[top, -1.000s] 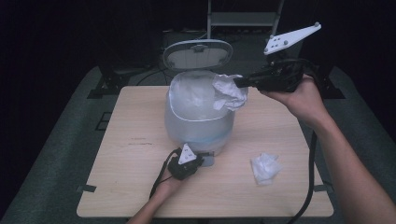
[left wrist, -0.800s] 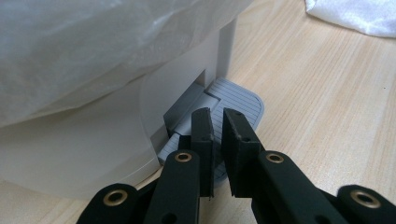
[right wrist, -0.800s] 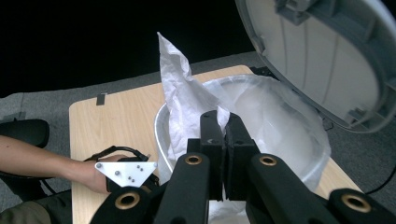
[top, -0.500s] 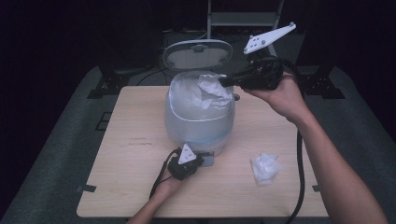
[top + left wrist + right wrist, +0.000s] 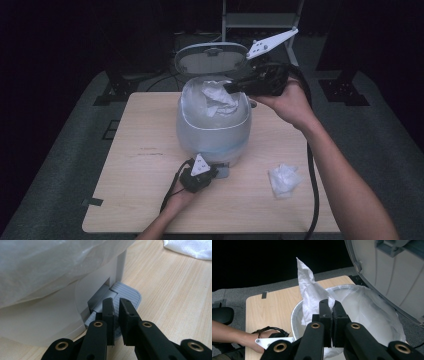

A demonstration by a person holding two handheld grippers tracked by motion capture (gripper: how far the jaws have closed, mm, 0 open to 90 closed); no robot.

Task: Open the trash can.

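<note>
Right claw (image 5: 231,89), clamped on crumpled tissue (image 5: 216,97), hung directly above open bin (image 5: 214,131); left claw (image 5: 116,315), closed, pressed its pedal (image 5: 128,293).

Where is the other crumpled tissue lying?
In the high view, the loose tissue lies on the table, right of the bin, near the front edge.

tabletop (image 5: 140,150): pale wood grain, rounded corners
floor (image 5: 60,165): grey carpet around every edge
far side: grey metal rack (image 5: 262,20) beyond the far edge
light: room dark, tabletop lit
</note>
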